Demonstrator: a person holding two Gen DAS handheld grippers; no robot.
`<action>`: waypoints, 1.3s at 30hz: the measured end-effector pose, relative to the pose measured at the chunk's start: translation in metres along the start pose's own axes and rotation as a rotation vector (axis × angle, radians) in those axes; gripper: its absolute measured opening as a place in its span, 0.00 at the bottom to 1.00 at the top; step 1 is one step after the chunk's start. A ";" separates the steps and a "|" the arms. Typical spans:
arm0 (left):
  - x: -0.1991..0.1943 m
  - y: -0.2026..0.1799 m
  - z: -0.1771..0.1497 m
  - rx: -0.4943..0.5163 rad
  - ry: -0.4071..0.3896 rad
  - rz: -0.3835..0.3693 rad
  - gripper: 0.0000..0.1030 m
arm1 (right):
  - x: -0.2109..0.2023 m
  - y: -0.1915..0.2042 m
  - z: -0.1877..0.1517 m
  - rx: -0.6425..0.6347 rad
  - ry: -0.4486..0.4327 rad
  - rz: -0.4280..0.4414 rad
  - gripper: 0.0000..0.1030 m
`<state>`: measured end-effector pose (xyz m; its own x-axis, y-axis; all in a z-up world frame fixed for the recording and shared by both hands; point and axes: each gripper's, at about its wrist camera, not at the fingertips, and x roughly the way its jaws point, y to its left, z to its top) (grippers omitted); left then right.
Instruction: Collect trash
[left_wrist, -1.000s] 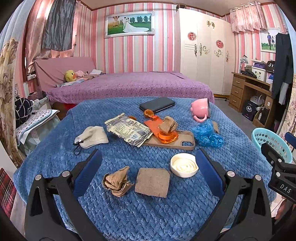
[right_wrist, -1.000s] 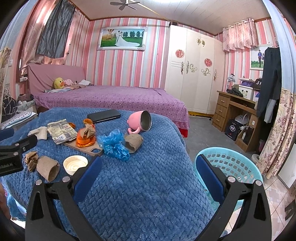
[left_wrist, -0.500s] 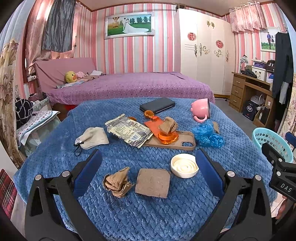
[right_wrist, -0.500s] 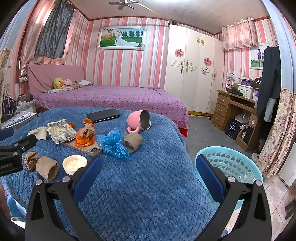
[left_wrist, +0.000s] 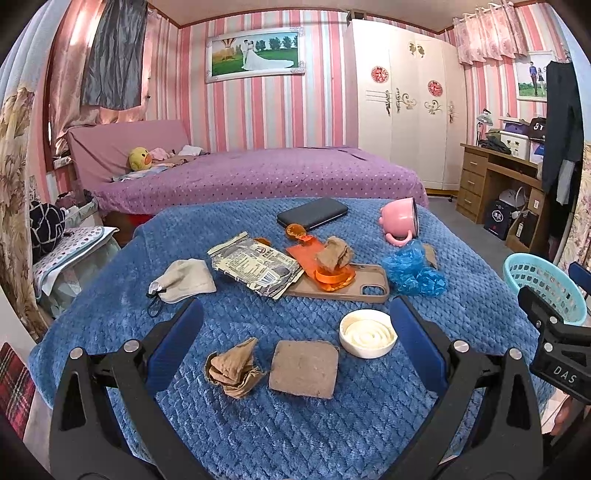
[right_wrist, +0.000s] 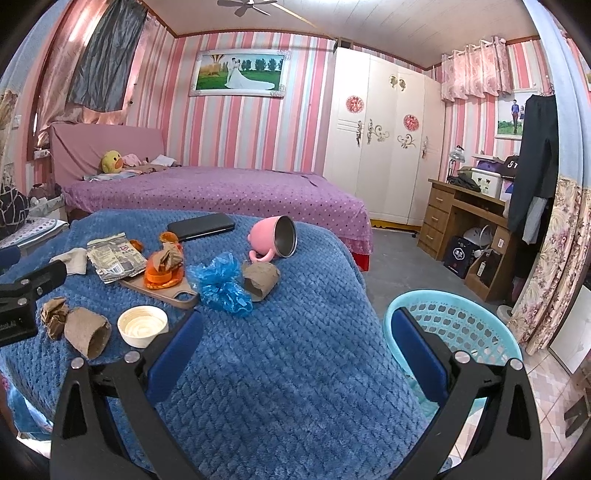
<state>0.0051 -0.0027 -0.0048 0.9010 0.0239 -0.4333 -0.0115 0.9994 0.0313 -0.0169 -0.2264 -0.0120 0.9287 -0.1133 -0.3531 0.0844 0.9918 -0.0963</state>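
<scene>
On the blue blanket lie a crumpled brown paper (left_wrist: 232, 367), a flattened brown cardboard tube (left_wrist: 303, 368), a white lid (left_wrist: 367, 333), a silver wrapper (left_wrist: 255, 266), a blue plastic wad (left_wrist: 412, 272), and orange peel with brown paper (left_wrist: 332, 267) on a tan phone case. My left gripper (left_wrist: 295, 343) is open and empty, just above the paper and tube. My right gripper (right_wrist: 295, 350) is open and empty over the blanket's right edge, beside the teal basket (right_wrist: 458, 325). The blue wad (right_wrist: 219, 284) and a second cardboard tube (right_wrist: 260, 280) show in the right wrist view.
A tipped pink mug (left_wrist: 400, 221), a black phone (left_wrist: 312, 213) and a beige face mask (left_wrist: 184, 282) also lie on the blanket. A purple bed (left_wrist: 258, 173) stands behind, a wooden desk (right_wrist: 465, 218) at the right.
</scene>
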 end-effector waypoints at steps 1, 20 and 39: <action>-0.001 0.000 0.000 0.001 -0.001 -0.001 0.95 | 0.000 0.000 0.000 -0.001 -0.001 -0.001 0.96; 0.004 0.031 0.013 -0.033 0.002 -0.016 0.95 | 0.012 0.012 0.038 0.006 -0.029 0.058 0.96; 0.034 0.115 -0.038 -0.121 0.206 -0.018 0.95 | 0.045 0.030 -0.001 -0.023 0.088 0.070 0.96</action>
<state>0.0177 0.1141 -0.0496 0.7942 -0.0016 -0.6077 -0.0595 0.9950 -0.0804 0.0267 -0.2022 -0.0319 0.8967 -0.0500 -0.4398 0.0115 0.9959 -0.0896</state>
